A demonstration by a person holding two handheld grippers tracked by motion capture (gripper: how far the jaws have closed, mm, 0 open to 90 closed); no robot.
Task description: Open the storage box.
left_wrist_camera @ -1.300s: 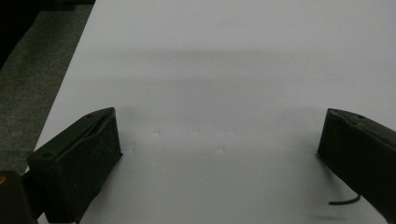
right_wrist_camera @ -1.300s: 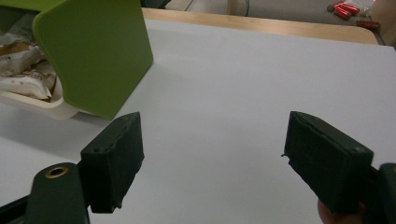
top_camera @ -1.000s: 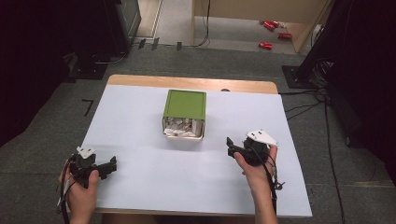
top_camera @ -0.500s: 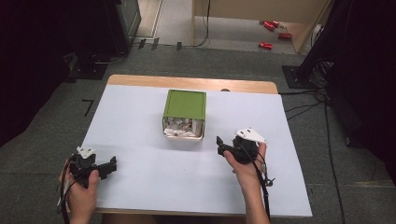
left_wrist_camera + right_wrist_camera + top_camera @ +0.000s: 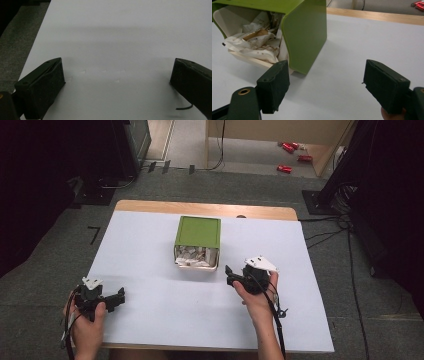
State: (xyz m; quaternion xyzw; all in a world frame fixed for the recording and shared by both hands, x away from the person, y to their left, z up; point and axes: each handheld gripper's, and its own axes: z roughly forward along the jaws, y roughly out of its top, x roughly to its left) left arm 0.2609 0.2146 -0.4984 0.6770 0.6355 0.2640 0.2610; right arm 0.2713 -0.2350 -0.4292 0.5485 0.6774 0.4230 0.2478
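Note:
A green box lies on its side at the middle of the white table, its open mouth facing me and stuffed with crumpled paper packets. In the right gripper view the green box and the packets sit just ahead and left of the jaws. My right gripper hovers just right of the box's mouth, open and holding nothing; its jaws stand wide apart. Near the front left edge my left gripper is open over bare table, also seen as the left gripper.
The table's wooden far edge shows behind the box. Grey carpet surrounds the table, with cables at the right and red objects on the floor far back. Black stands rise at both far corners.
My right gripper has moved left and forward, from the table's right side to beside the box's open mouth. The left gripper has stayed where it was.

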